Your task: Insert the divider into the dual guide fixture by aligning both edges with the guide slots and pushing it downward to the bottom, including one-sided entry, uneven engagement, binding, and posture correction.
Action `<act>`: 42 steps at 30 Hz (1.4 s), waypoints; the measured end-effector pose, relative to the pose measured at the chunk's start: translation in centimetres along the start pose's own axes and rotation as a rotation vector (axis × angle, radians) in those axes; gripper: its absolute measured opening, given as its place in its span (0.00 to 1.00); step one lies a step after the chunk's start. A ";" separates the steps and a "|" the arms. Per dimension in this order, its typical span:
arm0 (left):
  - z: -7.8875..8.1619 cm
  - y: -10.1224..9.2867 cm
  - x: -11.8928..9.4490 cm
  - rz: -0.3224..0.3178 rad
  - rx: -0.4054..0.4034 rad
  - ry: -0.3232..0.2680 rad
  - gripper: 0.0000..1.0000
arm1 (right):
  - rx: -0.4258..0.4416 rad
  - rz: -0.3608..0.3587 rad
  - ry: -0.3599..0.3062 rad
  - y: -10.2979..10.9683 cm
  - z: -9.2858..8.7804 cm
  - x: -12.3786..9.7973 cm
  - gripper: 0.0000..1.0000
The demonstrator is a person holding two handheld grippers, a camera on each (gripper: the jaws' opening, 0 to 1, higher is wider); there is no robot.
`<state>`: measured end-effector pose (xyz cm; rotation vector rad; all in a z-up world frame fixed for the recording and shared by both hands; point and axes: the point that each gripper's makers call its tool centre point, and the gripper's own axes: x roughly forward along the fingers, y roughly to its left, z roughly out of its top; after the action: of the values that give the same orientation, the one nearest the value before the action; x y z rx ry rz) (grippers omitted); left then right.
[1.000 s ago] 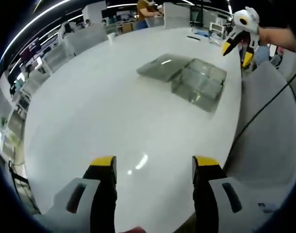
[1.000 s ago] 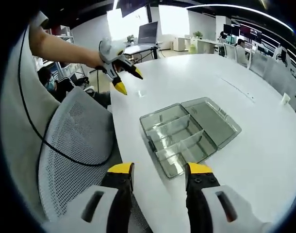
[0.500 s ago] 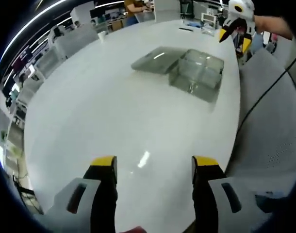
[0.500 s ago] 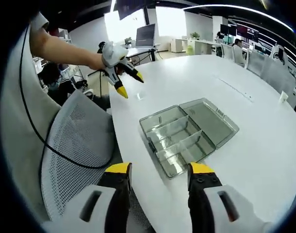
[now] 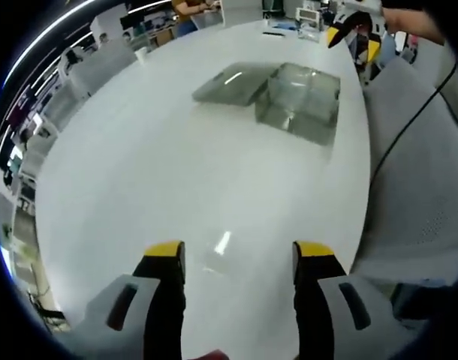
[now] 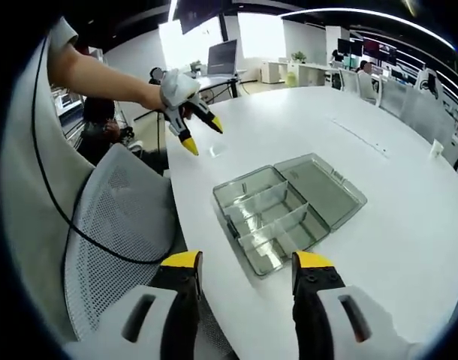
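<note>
Left tool point(image 5: 238, 251): yellow-tipped jaws spread wide, nothing between them, held above bare white counter point(image 5: 154, 165). In the right gripper view the same tool point(image 6: 200, 133) is seen at the end of a bare forearm, over the counter's near edge, jaws apart and pointing down and to the side.

Right tool point(image 6: 248, 260): jaws likewise parted and empty, poised over the counter edge just short of the clear plastic organiser box point(image 6: 270, 219). In the left gripper view this tool point(image 5: 351, 39) appears at the far upper right, beside the box, jaws open.

The organiser box point(image 5: 298, 101) lies open on the counter close to its edge, well ahead of the left tool and directly in front of the right tool. Its hinged lid point(image 6: 323, 190) is folded flat on the counter beside the tray. Clear dividers point(image 6: 278, 217) stand across the tray, splitting it into compartments; whether each is fully seated in its slots cannot be told. Neither tool touches the box.

A grey mesh chair point(image 6: 112, 225) stands against the counter edge, with a black cable point(image 6: 52, 202) trailing across it. Desks and monitors stand in the background.
</note>
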<state>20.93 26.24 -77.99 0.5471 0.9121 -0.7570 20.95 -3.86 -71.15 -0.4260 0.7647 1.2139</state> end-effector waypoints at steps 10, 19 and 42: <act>-0.5 0.1 0.4 -0.038 0.065 0.035 0.52 | 0.007 0.001 0.002 -0.2 -0.2 0.0 0.45; -0.8 0.3 1.0 -0.058 0.108 0.060 0.47 | 0.009 0.003 0.009 -0.2 -0.4 0.0 0.45; -1.6 0.5 2.3 -0.117 0.204 0.126 0.41 | 0.018 -0.004 0.011 -0.1 -0.6 0.0 0.45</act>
<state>21.48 26.88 -80.74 0.7315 0.9957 -0.9365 20.90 -4.30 -71.60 -0.4199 0.7837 1.2011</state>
